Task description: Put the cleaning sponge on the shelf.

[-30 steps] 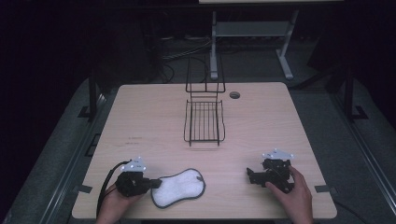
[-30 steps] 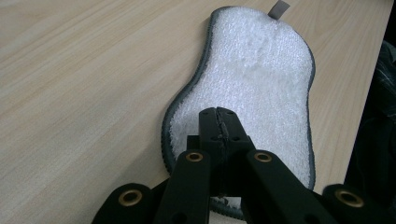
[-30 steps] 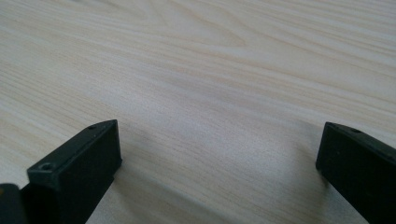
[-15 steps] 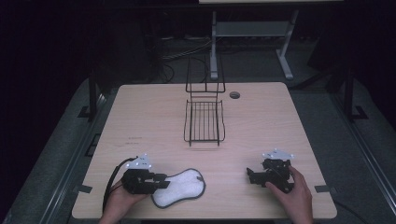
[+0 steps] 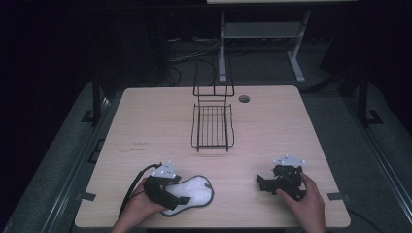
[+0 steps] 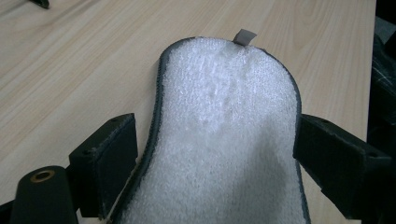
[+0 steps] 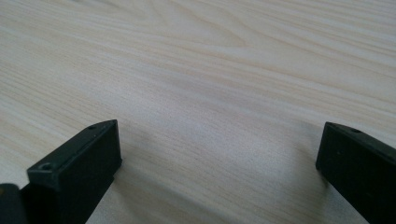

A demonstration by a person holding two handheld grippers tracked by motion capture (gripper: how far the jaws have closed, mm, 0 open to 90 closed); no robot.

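- Insole (image 5: 190, 193), white and fleecy with a dark edge, lies flat on the bench (image 5: 145, 126) at the lower left of the high view, not yet lifted.
- Our left gripper (image 5: 170, 190) sits over its near end; in the left gripper view the fingers (image 6: 109, 161) stand apart on either side of the insole (image 6: 229, 140), not yet clamped.
- Our right gripper (image 5: 265, 183) rests at lower right, fingers (image 7: 79, 163) wide apart over bare wood, holding nothing.
- The wire rack (image 5: 212, 127) stands empty at the centre; we judge grasping and any placing remain.
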